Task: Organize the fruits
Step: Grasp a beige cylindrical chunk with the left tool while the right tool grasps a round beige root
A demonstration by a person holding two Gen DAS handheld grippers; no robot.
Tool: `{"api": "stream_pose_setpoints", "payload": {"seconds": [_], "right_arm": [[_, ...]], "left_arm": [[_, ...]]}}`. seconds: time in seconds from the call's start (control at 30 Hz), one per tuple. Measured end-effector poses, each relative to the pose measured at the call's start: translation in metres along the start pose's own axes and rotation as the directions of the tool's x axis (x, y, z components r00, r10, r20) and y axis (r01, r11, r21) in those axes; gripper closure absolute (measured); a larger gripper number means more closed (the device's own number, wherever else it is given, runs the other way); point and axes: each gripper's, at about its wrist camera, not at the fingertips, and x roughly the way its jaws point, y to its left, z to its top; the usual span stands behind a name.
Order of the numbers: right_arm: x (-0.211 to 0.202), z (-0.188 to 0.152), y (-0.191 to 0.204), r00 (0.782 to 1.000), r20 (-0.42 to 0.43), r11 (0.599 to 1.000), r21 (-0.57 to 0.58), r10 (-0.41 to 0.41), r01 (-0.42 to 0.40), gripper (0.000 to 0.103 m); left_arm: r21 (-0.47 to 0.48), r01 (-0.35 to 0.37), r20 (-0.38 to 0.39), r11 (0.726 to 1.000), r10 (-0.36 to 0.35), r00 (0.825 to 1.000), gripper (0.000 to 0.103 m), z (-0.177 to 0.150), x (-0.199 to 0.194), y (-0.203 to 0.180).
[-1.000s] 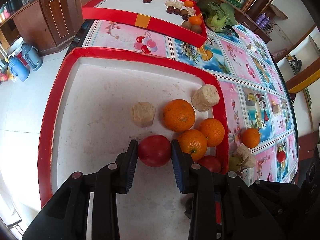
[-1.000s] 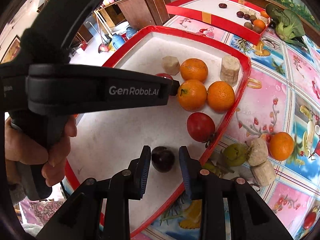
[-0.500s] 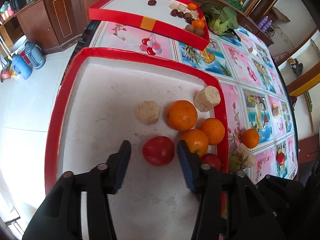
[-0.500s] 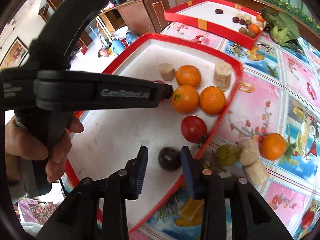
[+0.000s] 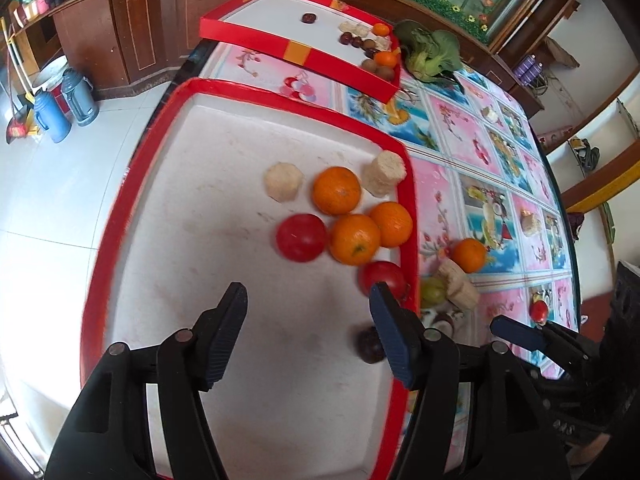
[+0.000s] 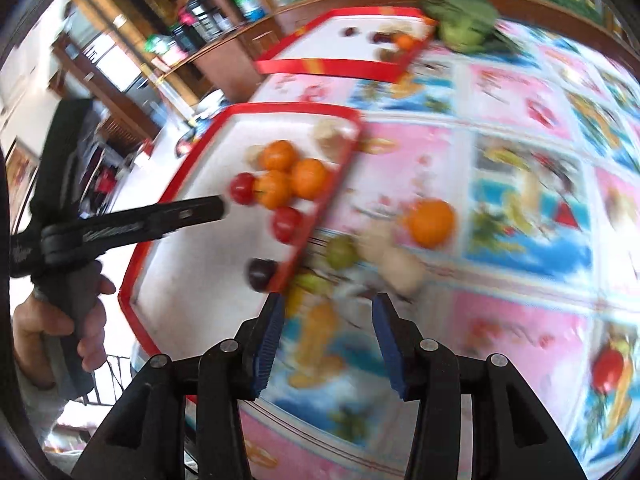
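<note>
A red-rimmed white tray (image 5: pixel 132 184) holds three oranges (image 5: pixel 337 196), two red tomatoes (image 5: pixel 301 237), a dark plum (image 5: pixel 369 345) and two pale chunks (image 5: pixel 283 182). My left gripper (image 5: pixel 308 320) is open and empty, pulled back above the tray floor. My right gripper (image 6: pixel 326 332) is open and empty over the tablecloth, right of the tray (image 6: pixel 316 236). The plum (image 6: pixel 261 274) lies just inside the tray's rim. On the cloth lie a loose orange (image 6: pixel 432 222), a green fruit (image 6: pixel 341 252) and pale chunks (image 6: pixel 400 264). The right view is blurred.
A second red tray (image 5: pixel 296 50) with small fruits stands at the far end, with a green leafy vegetable (image 5: pixel 430 54) beside it. A small tomato (image 5: pixel 538 311) lies on the patterned cloth at the right. The floor with blue flasks (image 5: pixel 52 118) drops off left of the table.
Both grippers opened, let go of their fruit and pulled back. The left released the tomato, the right released the plum and swung right over the tablecloth.
</note>
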Motion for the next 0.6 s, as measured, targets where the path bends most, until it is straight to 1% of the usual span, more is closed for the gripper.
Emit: {"api": "stream_pose_setpoints", "payload": {"seconds": [0.17,0.3,0.37,0.47,0.6], "right_arm": [[-0.005,-0.019,-0.042,0.999,-0.036,0.992,0.128,-0.007,0.012,0.054],[-0.011,-0.027,-0.058,0.999,-0.039,0.988,0.155,-0.019,0.025,0.054],[-0.016,-0.031,-0.062,0.999,-0.032,0.988,0.152,-0.024,0.028,0.054],[-0.02,-0.037,-0.067,0.999,-0.032,0.988,0.153,-0.028,0.033,0.054],[-0.025,-0.04,-0.074,0.999,-0.03,0.985,0.169,-0.034,0.039,0.054]], "left_arm": [[0.078,0.009,-0.015,0.997,-0.007,1.0,0.04,-0.007,0.006,-0.035],[0.178,0.015,-0.02,0.984,-0.012,1.0,0.04,-0.006,0.01,-0.067],[0.237,0.011,-0.019,0.971,-0.006,1.0,0.04,-0.006,0.012,-0.082],[0.326,0.003,-0.02,0.945,0.004,1.0,0.04,-0.005,0.016,-0.103],[0.409,0.006,-0.028,0.912,0.005,1.0,0.041,-0.007,0.021,-0.123]]}}
